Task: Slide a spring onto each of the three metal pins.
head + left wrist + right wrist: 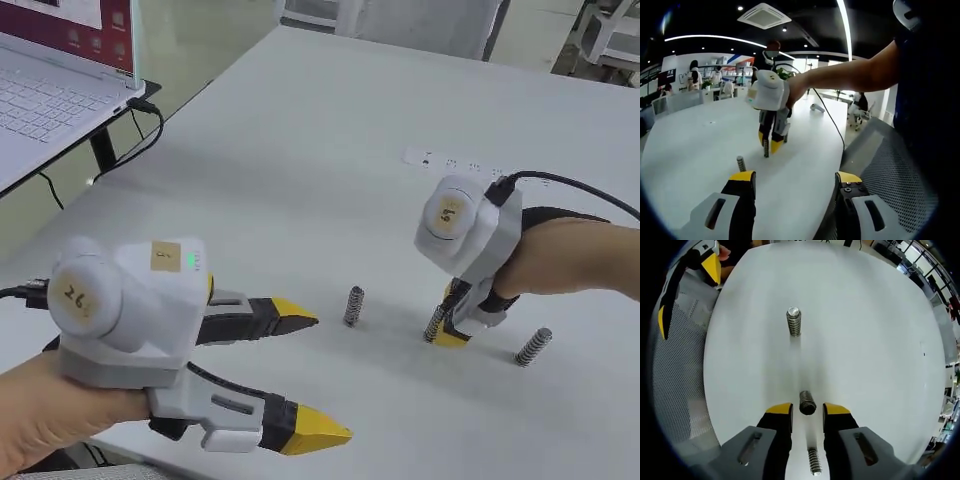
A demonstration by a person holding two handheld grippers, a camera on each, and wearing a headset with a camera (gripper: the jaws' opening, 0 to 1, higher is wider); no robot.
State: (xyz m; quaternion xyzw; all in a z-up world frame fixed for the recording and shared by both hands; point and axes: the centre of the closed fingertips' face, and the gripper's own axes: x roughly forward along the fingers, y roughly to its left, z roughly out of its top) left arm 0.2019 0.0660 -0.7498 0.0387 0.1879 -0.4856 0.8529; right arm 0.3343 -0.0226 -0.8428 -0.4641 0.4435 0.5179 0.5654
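While you're holding the left tongs (328,378) wide open and empty over the near tabletop (300,180), your right tongs (450,332) are pointing straight down, tips straddling the middle spring (436,322). They're parted only narrowly, a sliver of gap showing either side of it in the right gripper view, so nothing's gripped. Another spring (353,306) is standing upright just to its left, and a third spring (533,346) is sitting slanted to its right.

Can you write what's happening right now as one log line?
left gripper open, holding nothing | right gripper open, straddling middle spring | left spring, right spring untouched
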